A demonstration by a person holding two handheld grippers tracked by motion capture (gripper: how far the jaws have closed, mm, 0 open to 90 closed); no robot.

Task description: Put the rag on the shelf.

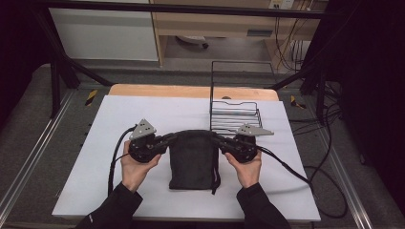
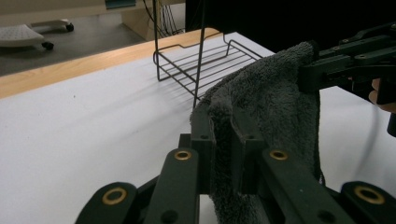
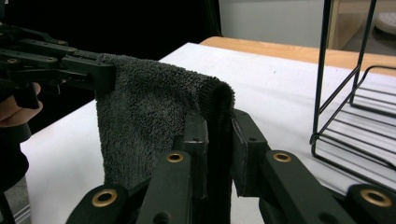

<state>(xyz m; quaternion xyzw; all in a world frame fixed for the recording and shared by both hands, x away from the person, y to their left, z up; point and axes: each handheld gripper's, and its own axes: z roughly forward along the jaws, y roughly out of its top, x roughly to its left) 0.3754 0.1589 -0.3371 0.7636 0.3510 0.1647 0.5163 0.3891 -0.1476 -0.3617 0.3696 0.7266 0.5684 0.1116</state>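
Both grippers clamped on the dark grey towel (image 1: 193, 157), one top corner each. My left gripper (image 1: 168, 139) pinches the left corner, my right gripper (image 1: 218, 141) the right corner; jaws point inward at each other across the towel's top edge.

In the left gripper view the towel's (image 2: 271, 100) corner is squeezed between my pads, terry pile bulging over the top of the jaws, and the right gripper (image 2: 310, 70) holds the far corner. In the right gripper view it's the mirror: the towel (image 3: 144, 116) is pinched tight in my jaws, the left gripper (image 3: 105, 74) biting the other end.

The towel's top edge is off the table and sags slightly between the two grips. The rest hangs down; in the high view the lower part looks to lie on the white tabletop (image 1: 119, 119), a drawstring-like loop at its lower right corner. It looks folded over.

The towel sits mid-table, nearer my side. The black wire rack (image 1: 234, 112) stands just behind it, to the right, apart from the towel. My hands (image 1: 136, 167) grip the gripper bodies from below.
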